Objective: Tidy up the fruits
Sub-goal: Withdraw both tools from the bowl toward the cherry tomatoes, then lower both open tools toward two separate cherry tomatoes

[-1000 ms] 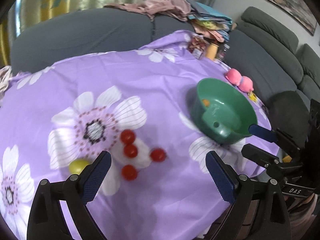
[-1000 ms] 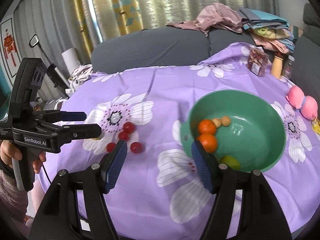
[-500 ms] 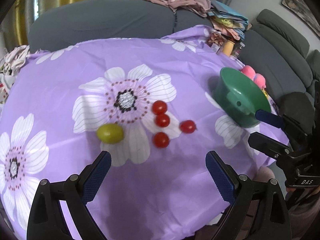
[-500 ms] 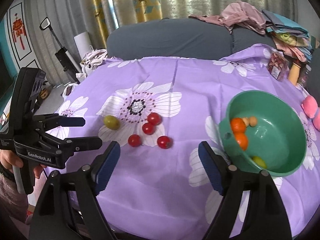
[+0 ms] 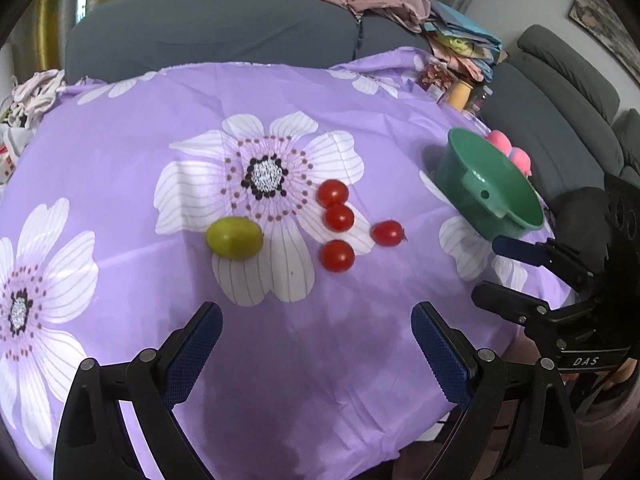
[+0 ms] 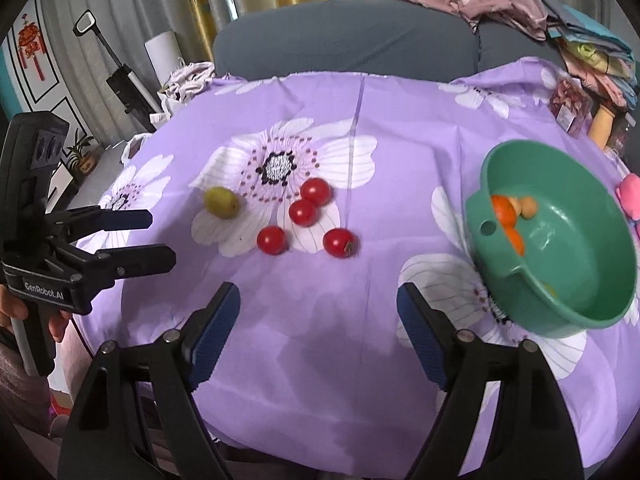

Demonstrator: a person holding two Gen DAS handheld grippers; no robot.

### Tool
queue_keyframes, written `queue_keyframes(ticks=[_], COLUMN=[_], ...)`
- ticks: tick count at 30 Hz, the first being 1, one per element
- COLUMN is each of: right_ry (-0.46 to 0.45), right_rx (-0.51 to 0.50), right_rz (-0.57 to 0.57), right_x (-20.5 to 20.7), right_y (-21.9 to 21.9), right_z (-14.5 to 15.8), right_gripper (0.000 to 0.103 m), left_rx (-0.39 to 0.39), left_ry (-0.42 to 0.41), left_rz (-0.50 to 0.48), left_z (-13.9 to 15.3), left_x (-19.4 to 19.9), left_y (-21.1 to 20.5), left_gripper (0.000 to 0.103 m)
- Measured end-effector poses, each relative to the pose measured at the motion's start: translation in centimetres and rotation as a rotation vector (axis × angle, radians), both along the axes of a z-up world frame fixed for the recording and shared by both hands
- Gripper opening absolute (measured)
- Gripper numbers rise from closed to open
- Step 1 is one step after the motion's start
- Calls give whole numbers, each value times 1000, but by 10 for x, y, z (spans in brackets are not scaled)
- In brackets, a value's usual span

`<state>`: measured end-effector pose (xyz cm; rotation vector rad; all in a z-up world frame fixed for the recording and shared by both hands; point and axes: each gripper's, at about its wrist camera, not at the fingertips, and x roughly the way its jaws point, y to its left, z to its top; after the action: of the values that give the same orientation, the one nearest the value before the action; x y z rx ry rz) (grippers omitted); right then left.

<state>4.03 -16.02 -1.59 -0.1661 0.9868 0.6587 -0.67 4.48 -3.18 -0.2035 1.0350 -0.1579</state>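
Several red cherry tomatoes (image 5: 338, 218) (image 6: 303, 212) and one green fruit (image 5: 235, 237) (image 6: 221, 201) lie on a purple flowered tablecloth (image 5: 120, 152). To their right stands a green bowl (image 5: 492, 188) (image 6: 600, 280) with orange and small tan fruits in it. My left gripper (image 5: 316, 352) hovers open over the near edge of the cloth, nothing between its blue pads. Further right, my right gripper (image 6: 318, 332) is open too and empty. Each gripper shows in the other's view, the right gripper (image 5: 508, 272) by the bowl, the left gripper (image 6: 152, 236) at the left.
A grey sofa (image 5: 240, 32) runs behind the table with a pile of clothes (image 5: 400, 0) on it. Jars and packets (image 6: 592, 116) and a pink toy (image 5: 512, 152) sit at the far right of the cloth. A hand (image 6: 16, 312) holds the left gripper's handle.
Both grippers have pulled back and left from the bowl toward the tomatoes. The right gripper's jaws have spread wider. The green fruit has come fully into the left wrist view.
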Motion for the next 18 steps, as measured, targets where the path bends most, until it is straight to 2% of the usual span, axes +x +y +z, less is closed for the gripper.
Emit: queue_keyframes(ticks=[6, 18], right_ry=[10, 35], right_rx=[-6, -24], right_rz=[13, 6], right_x=[2, 15], right_y=[9, 15], right_z=[-6, -18], right_gripper=[81, 81], left_rx=[-4, 39], left_ry=[7, 22], left_rz=[-29, -76], left_z=[-5, -16], left_x=[-1, 5], left_y=[-5, -14], left_gripper=[95, 95])
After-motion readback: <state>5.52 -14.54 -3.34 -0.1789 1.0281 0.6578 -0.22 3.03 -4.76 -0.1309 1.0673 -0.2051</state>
